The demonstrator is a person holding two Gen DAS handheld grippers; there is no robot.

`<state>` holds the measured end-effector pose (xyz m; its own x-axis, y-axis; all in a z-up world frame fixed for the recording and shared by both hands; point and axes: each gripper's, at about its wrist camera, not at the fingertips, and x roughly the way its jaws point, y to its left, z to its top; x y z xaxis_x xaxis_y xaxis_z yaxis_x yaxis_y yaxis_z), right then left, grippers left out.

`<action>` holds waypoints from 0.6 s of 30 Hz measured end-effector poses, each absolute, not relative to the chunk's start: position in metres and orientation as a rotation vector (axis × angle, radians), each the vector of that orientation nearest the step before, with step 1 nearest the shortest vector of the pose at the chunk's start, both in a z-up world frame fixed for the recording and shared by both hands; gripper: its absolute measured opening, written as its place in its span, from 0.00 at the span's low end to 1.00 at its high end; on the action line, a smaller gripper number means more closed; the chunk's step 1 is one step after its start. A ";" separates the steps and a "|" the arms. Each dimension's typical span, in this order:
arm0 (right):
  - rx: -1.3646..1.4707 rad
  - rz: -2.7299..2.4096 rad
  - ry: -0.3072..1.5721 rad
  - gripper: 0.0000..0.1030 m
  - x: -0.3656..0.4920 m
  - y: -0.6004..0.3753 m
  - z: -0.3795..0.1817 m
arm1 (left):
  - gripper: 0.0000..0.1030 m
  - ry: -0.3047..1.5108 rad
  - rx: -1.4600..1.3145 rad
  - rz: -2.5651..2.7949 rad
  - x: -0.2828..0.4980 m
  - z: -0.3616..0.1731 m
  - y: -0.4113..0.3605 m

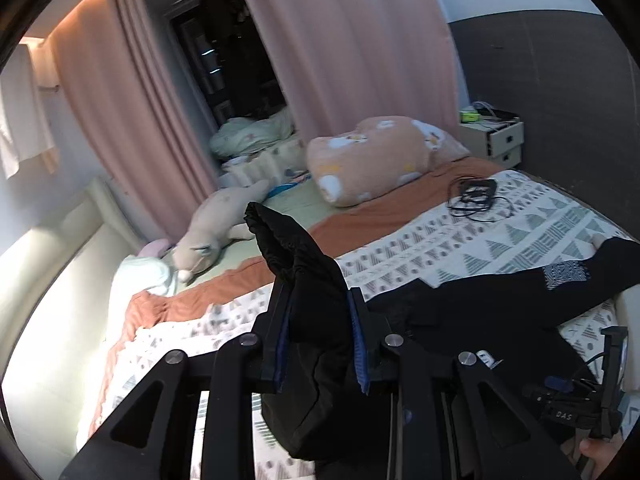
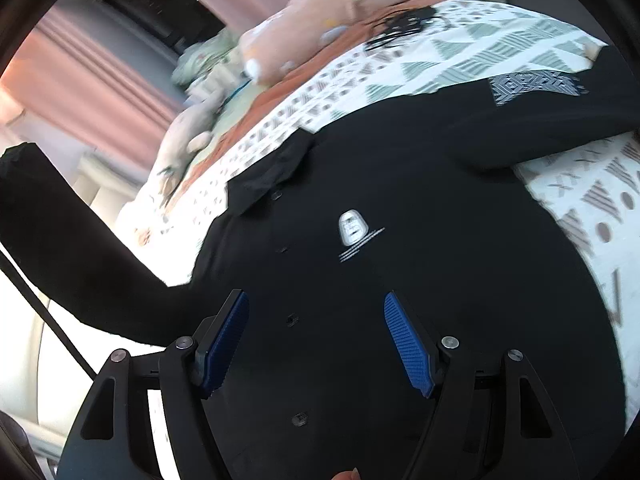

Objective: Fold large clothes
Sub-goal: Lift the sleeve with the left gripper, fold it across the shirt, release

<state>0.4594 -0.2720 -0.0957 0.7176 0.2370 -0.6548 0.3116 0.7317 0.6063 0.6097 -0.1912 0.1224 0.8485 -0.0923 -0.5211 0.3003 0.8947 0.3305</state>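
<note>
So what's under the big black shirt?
The black shirt lies on a patterned blanket spread over the bed. The blanket shows all around the shirt, but the part right beneath it is covered, so anything there stays hidden.

We note a black shirt (image 2: 400, 208) with a white chest logo (image 2: 354, 236) at frame centre, a white bedspread (image 1: 500, 232) with grey triangle patterning, pink curtains (image 1: 340, 60) at top, and blue gripper pads (image 2: 408, 344).

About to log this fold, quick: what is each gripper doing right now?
Left gripper: shut on the black sleeve, lifted off the bed.
Right gripper: open, holding nothing, above the black shirt.
</note>
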 end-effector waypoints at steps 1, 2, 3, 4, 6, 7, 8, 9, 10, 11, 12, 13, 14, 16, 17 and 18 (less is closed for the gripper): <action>0.786 -0.052 0.786 0.67 0.457 -0.277 -0.096 | 0.26 0.525 0.416 -0.231 0.613 0.120 -0.204; 0.803 -0.058 0.781 0.67 0.455 -0.282 -0.097 | 0.26 0.531 0.415 -0.250 0.617 0.115 -0.214; 0.812 -0.070 0.780 0.67 0.453 -0.287 -0.097 | 0.26 0.536 0.416 -0.267 0.620 0.111 -0.226; 0.817 -0.089 0.780 0.67 0.451 -0.292 -0.098 | 0.26 0.541 0.413 -0.285 0.622 0.107 -0.236; 0.835 -0.124 0.775 0.67 0.447 -0.301 -0.100 | 0.26 0.558 0.406 -0.318 0.627 0.094 -0.253; 0.850 -0.140 0.771 0.67 0.445 -0.306 -0.101 | 0.26 0.565 0.406 -0.328 0.628 0.089 -0.264; 0.867 -0.154 0.766 0.67 0.441 -0.311 -0.103 | 0.26 0.577 0.403 -0.340 0.631 0.080 -0.272; 0.883 -0.166 0.762 0.67 0.438 -0.315 -0.103 | 0.27 0.593 0.396 -0.351 0.633 0.073 -0.281; 0.899 -0.178 0.757 0.67 0.435 -0.319 -0.105 | 0.27 0.618 0.383 -0.372 0.636 0.065 -0.287; 0.913 -0.189 0.752 0.67 0.433 -0.323 -0.107 | 0.27 0.648 0.363 -0.392 0.641 0.055 -0.293; 0.922 -0.194 0.749 0.67 0.432 -0.326 -0.108 | 0.27 0.674 0.339 -0.408 0.645 0.045 -0.297; 0.934 -0.200 0.744 0.67 0.428 -0.329 -0.109 | 0.27 0.700 0.319 -0.420 0.649 0.035 -0.301; 0.946 -0.205 0.738 0.67 0.426 -0.332 -0.110 | 0.28 0.721 0.307 -0.430 0.652 0.027 -0.304; 0.967 -0.217 0.724 0.67 0.421 -0.341 -0.111 | 0.59 0.764 0.285 -0.455 0.655 0.008 -0.311; 0.971 -0.223 0.718 0.67 0.417 -0.344 -0.111 | 0.99 0.780 0.273 -0.476 0.655 0.000 -0.314; 0.976 -0.229 0.713 0.67 0.414 -0.347 -0.111 | 1.00 0.781 0.259 -0.496 0.654 -0.006 -0.315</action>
<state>0.4142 -0.3469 -0.1109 0.7532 0.1303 -0.6448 0.4819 0.5579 0.6757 0.6543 -0.3149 -0.0057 0.6041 -0.3292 -0.7257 0.5164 0.8553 0.0418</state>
